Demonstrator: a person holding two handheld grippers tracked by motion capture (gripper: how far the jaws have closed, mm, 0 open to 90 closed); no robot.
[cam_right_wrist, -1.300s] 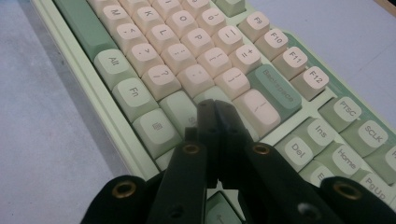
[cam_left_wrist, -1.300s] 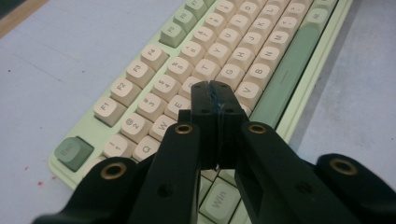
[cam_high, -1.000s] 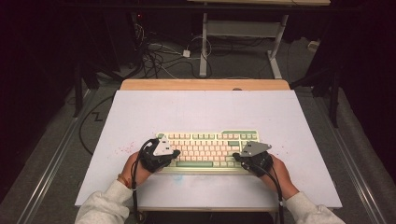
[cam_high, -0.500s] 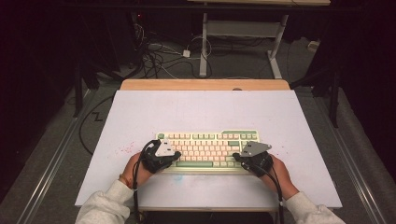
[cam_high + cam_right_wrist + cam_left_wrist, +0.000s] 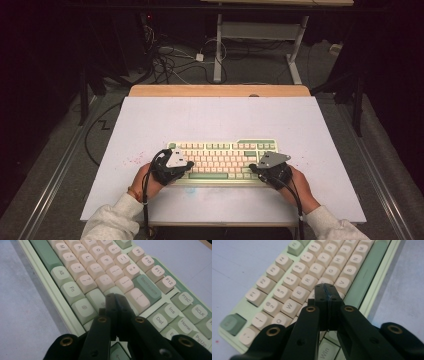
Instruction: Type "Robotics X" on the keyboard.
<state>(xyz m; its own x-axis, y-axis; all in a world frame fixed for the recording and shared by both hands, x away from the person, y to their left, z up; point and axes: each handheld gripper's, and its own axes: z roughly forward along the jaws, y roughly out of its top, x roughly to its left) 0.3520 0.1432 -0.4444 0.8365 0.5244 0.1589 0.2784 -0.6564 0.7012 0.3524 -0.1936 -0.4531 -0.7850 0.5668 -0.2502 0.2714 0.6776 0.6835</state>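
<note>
So there's a keyboard, green case w/ cream and green keys, lying flat on a big white sheet that covers the table. It sits a bit near of the sheet's middle, long side running left to right, spacebar row toward the person.

Left gripper is over the keyboard's left end, held in the left hand. In the left gripper view its two black jaws are pressed together w/ nothing between them, tip hovering right over the letter keys around D/F, just near of the E and R caps. Can't tell if the tip actually touches a key, looks v close tho.

Right gripper is same deal at the keyboard's right end, in the right hand. In the right gripper view the jaws are also pressed together, empty, tip sitting just near of the big cream key below Backspace, w/ the Del/Ins cluster off to the right.

Both grippers have a grey 3-cornered plate on top and a black cable trailing back along the sleeves. Some faint red specks on the sheet left and right of the keyboard. Far side past the table: floor w/ a tangle of cables and a white desk frame.
</note>
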